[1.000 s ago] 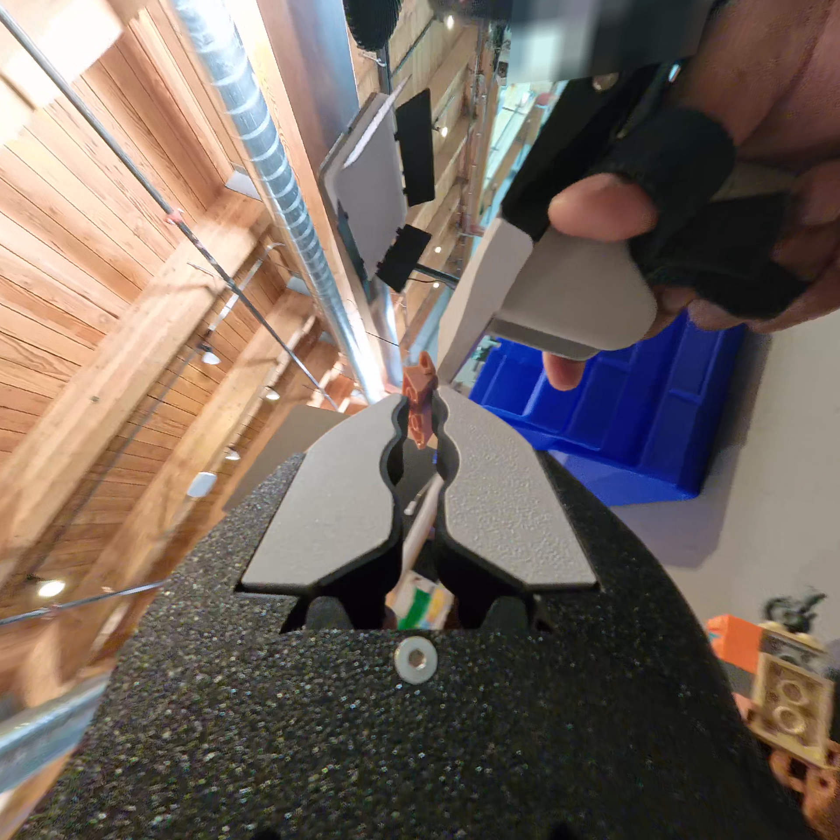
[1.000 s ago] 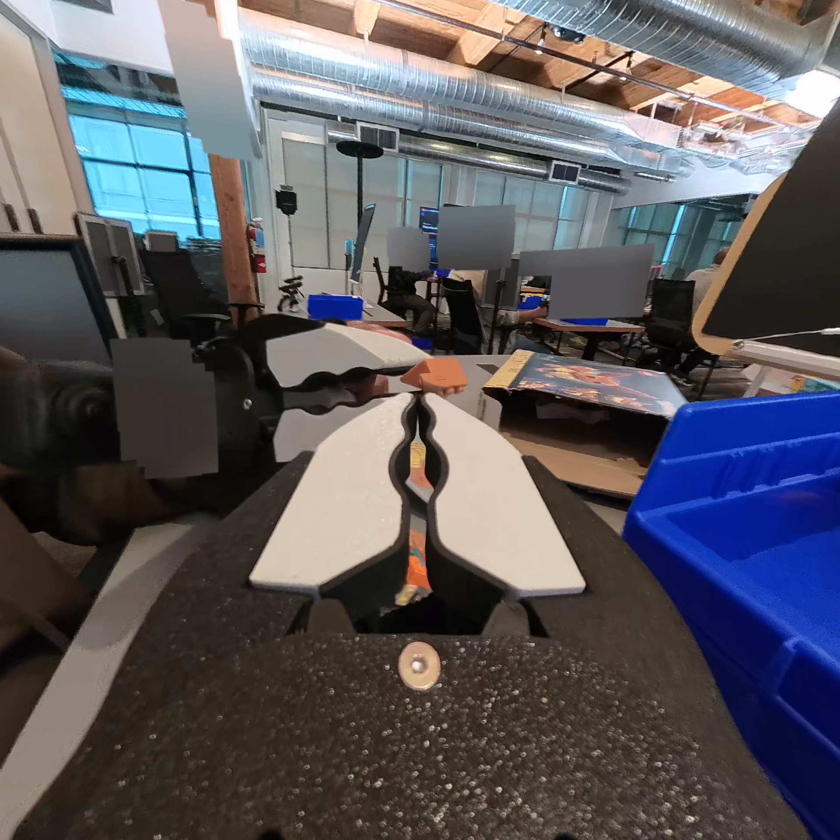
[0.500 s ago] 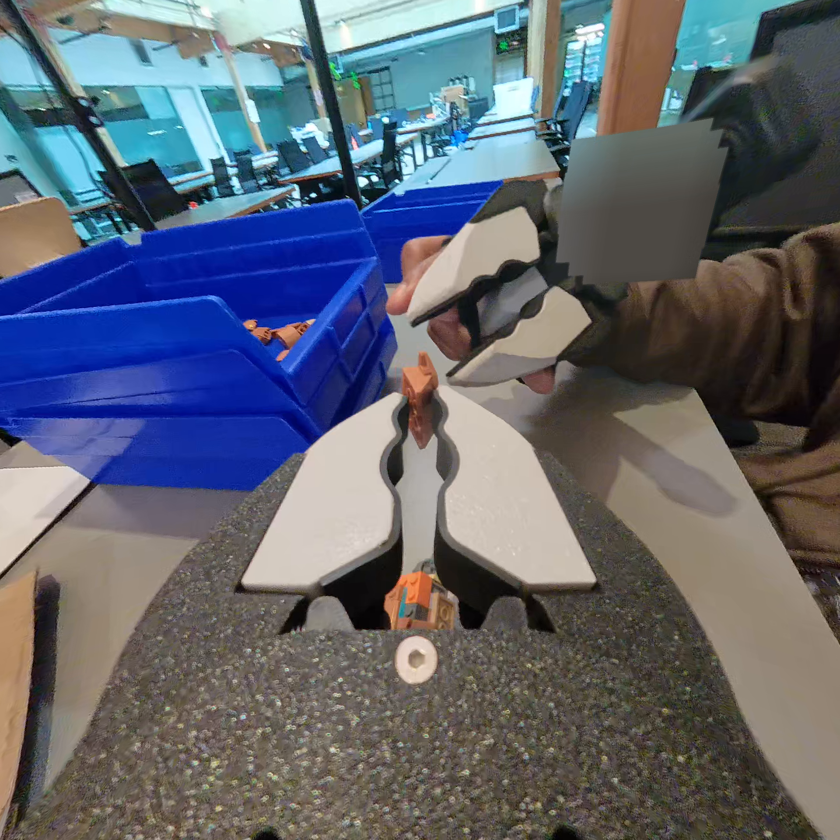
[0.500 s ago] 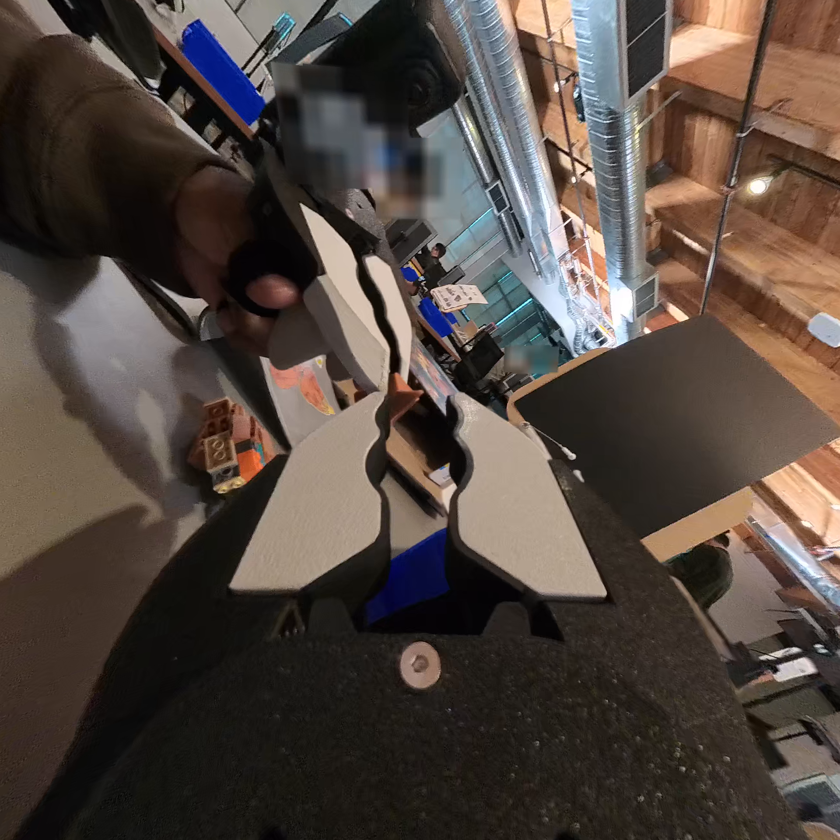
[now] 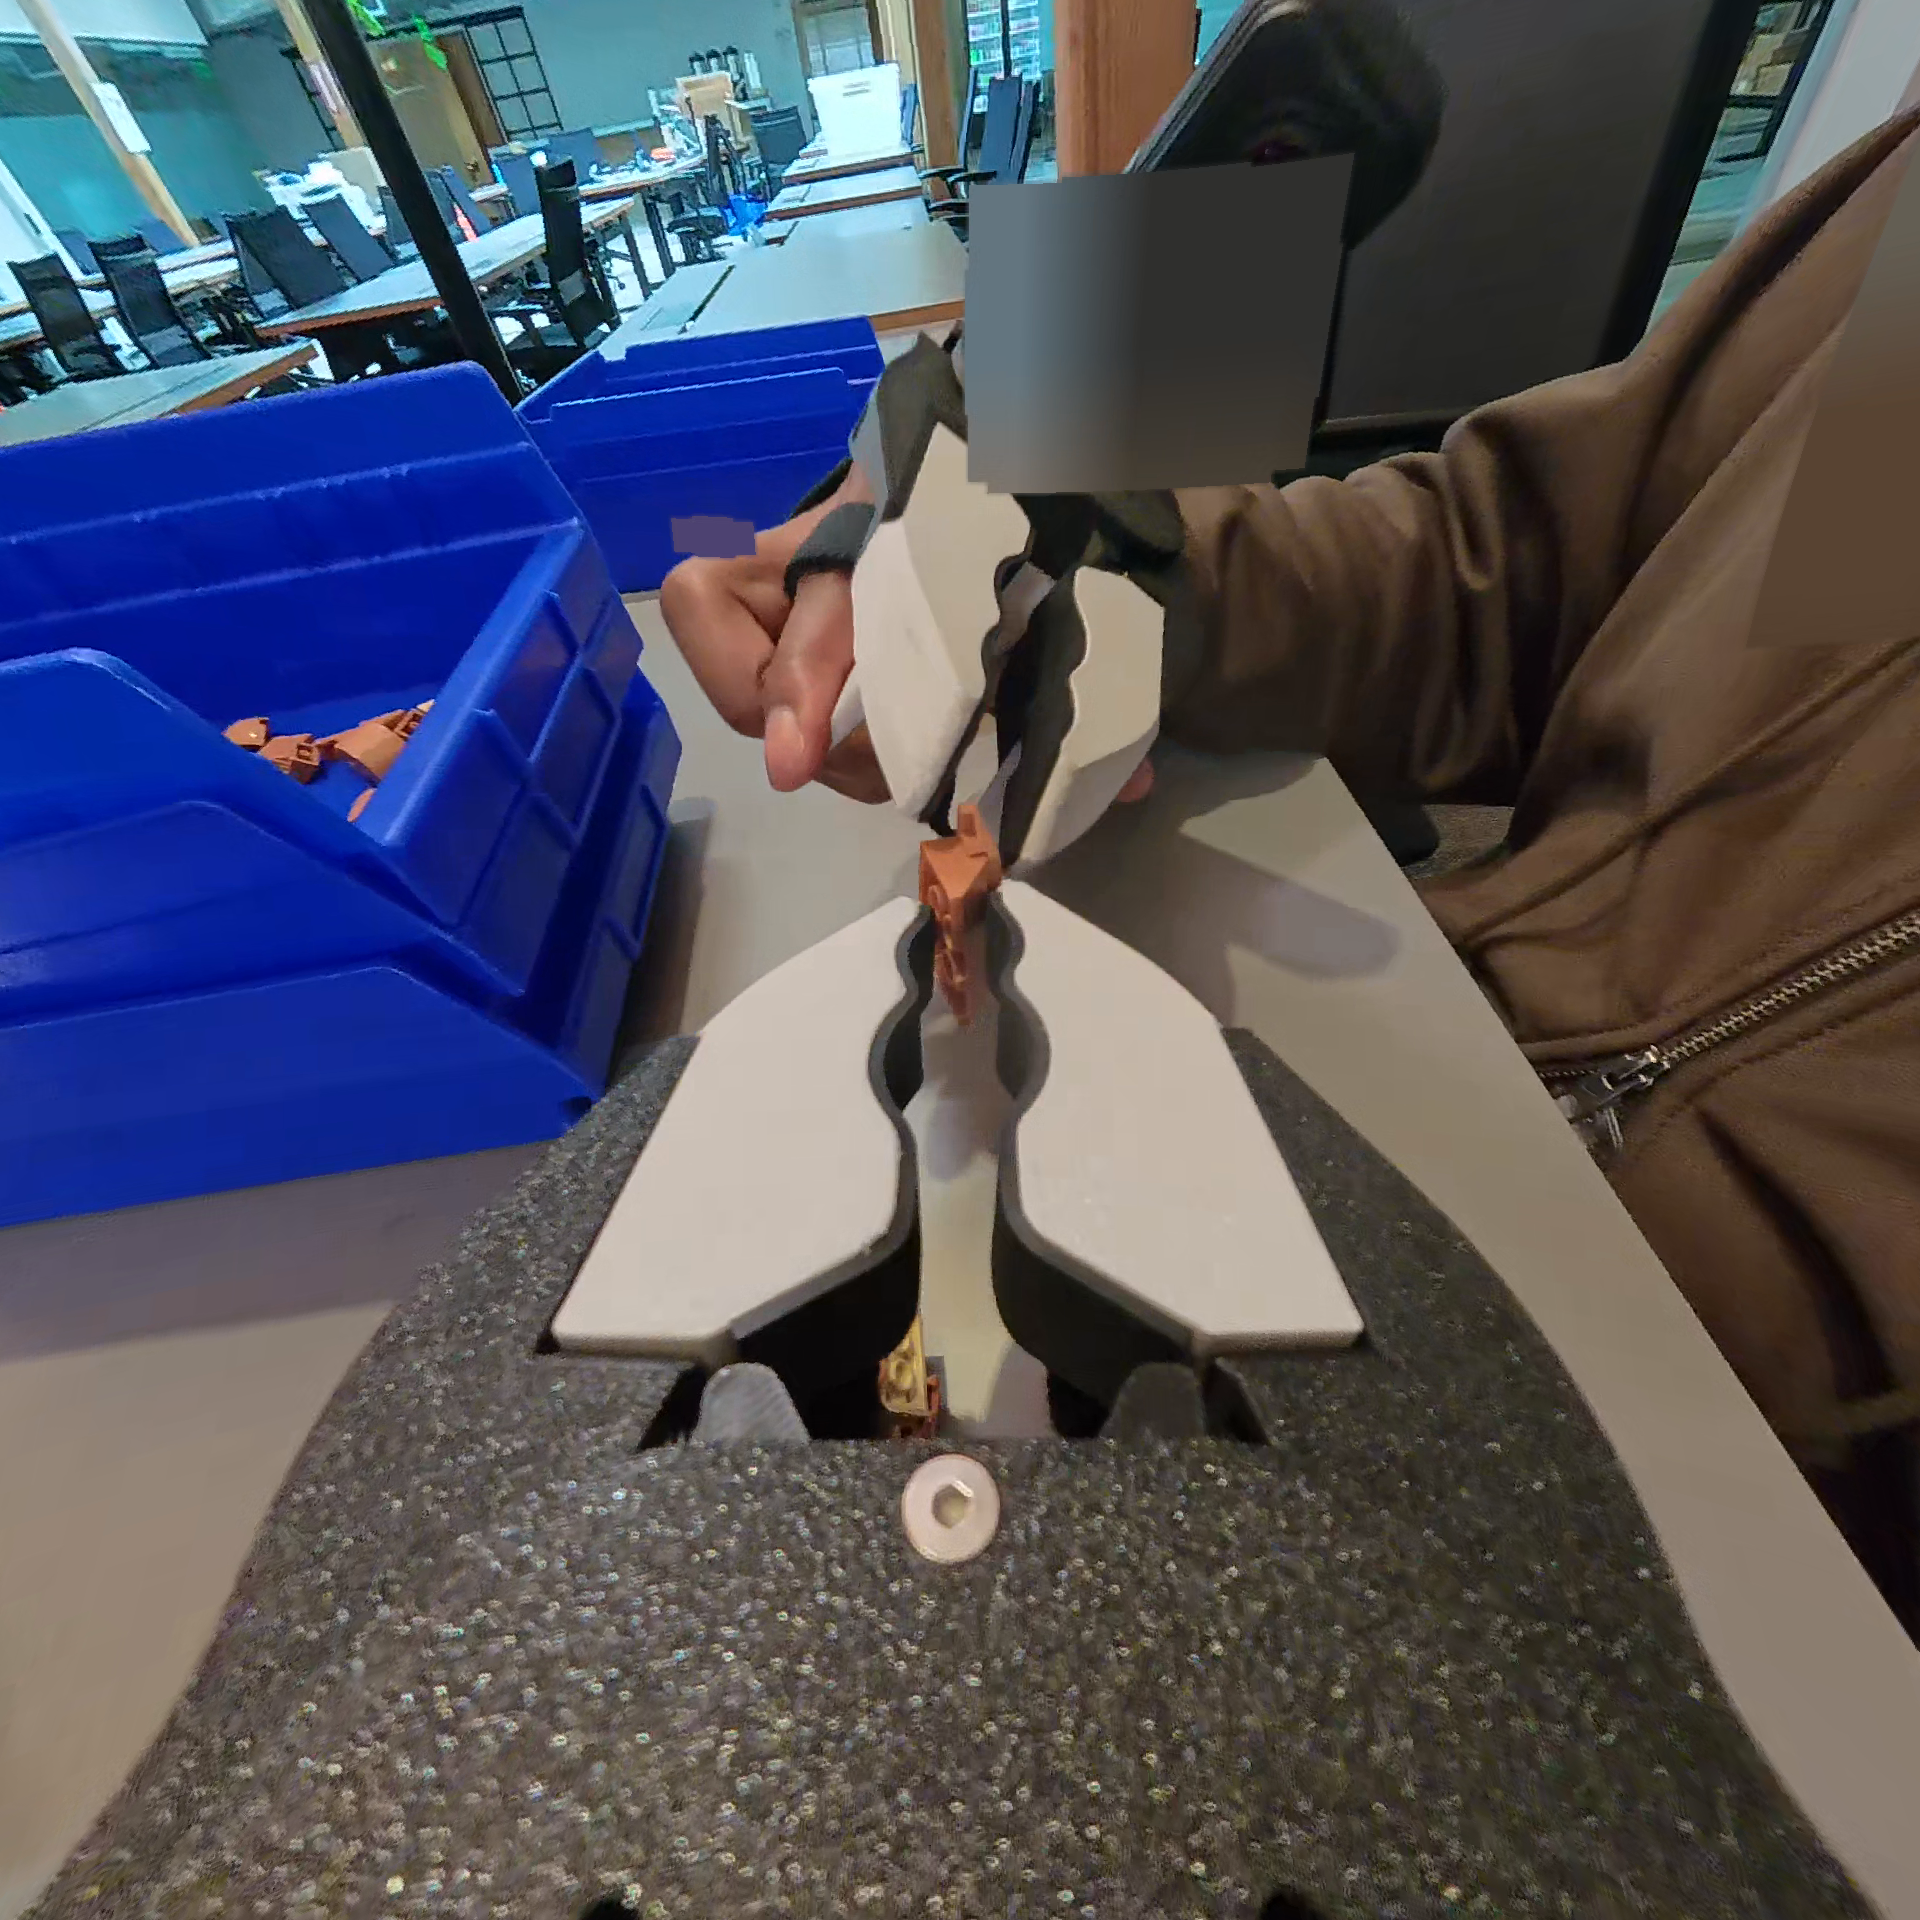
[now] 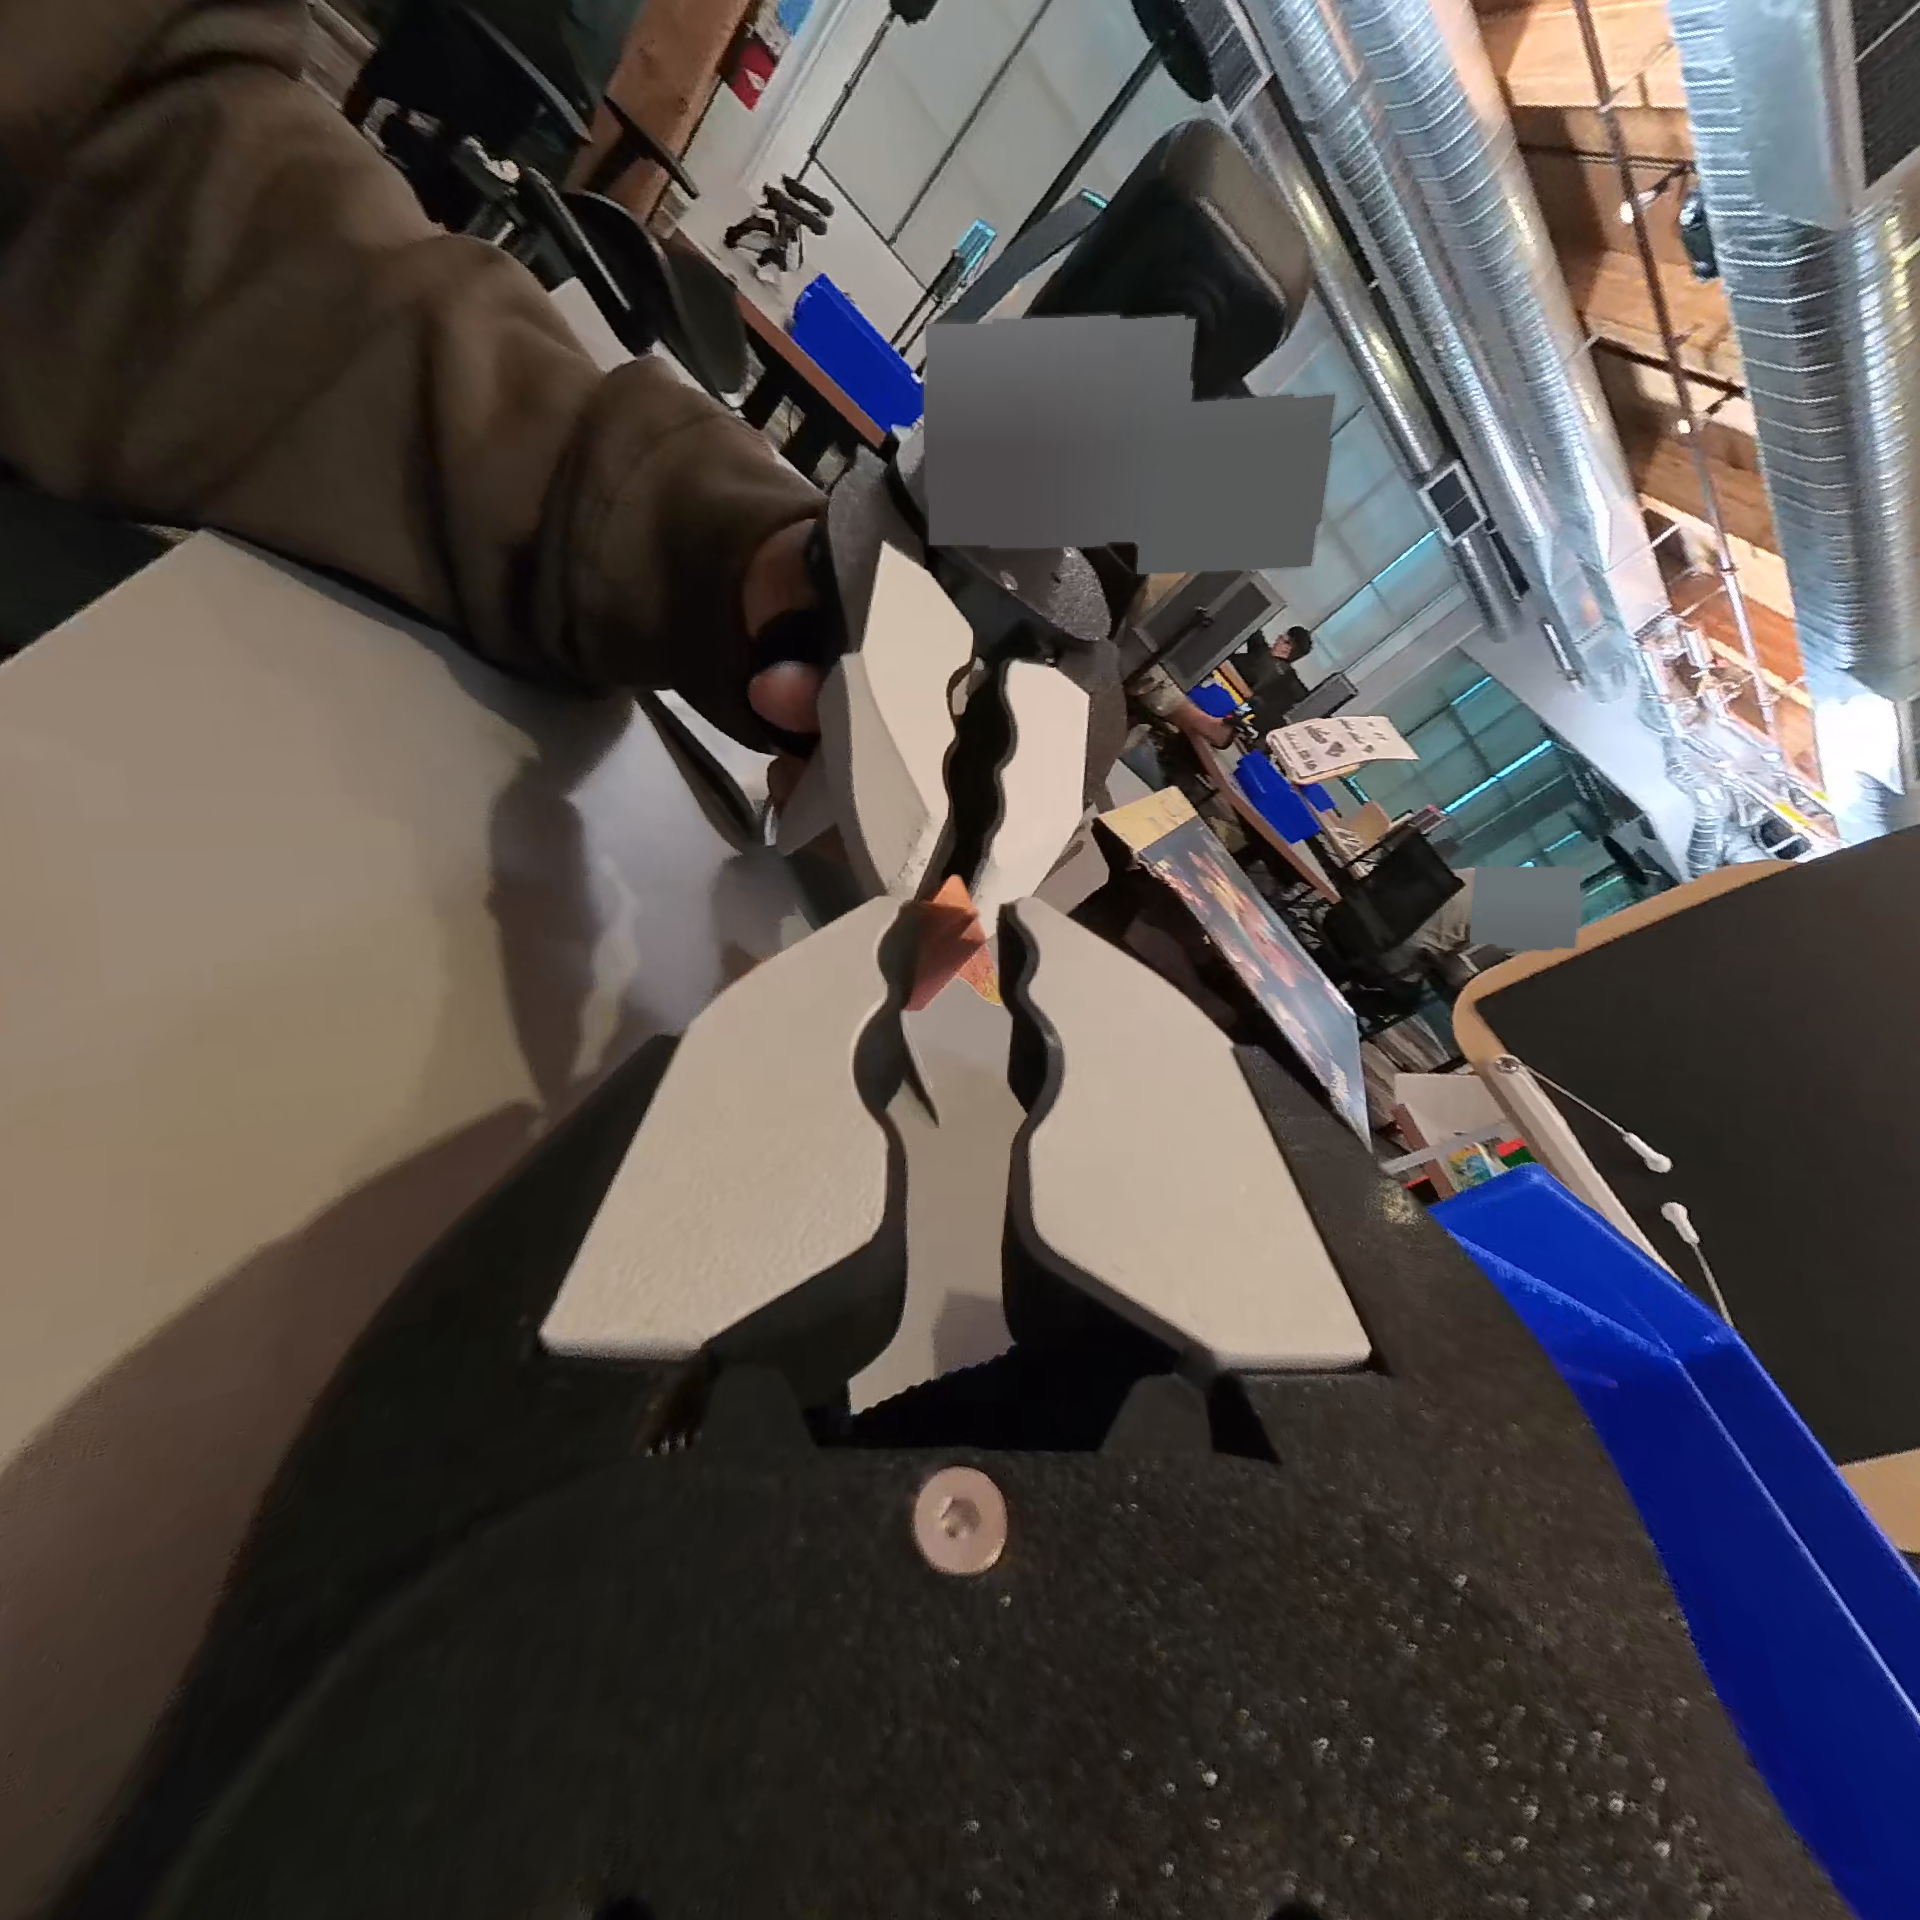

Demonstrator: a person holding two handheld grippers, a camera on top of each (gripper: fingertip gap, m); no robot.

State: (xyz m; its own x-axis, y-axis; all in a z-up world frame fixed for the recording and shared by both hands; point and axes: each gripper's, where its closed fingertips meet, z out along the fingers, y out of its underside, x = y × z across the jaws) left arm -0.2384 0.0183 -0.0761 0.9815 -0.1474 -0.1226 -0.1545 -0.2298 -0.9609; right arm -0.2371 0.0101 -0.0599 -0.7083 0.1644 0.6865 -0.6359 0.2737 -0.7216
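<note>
- Blue bin [image 5: 343, 748], at 9 to 10 o'clock from the left claw in the left wrist view: sits on the grey table [image 5: 208, 1403]. Small brown pieces [image 5: 312, 743] lie loose inside it, well apart from both claws.
- Left claw [image 5: 961, 914]: fingers nearly together, pinching the brown brick piece [image 5: 954, 904] at the tips. Piece is clear of the table and sticks out past the tips toward 12 o'clock. Long axis runs roughly 12 to 6, in line with the fingers.
- Right claw [image 5: 977, 821], directly at 12 o'clock from the left one, points back down at it tip to tip. Its fingertips are on or just beside the top end of the piece; contact cannot be told for certain.
- Right wrist view: right claw [image 6: 951, 920] has a clear gap between the fingers, not clamped. The brown piece [image 6: 945, 951] sits at the mouth of that gap, against the left finger.
- Left claw [image 6: 961, 868] is at 12 o'clock there, closed on the far end.
- Brown sleeve [image 5: 1558, 644] lies at 2 o'clock.
</note>
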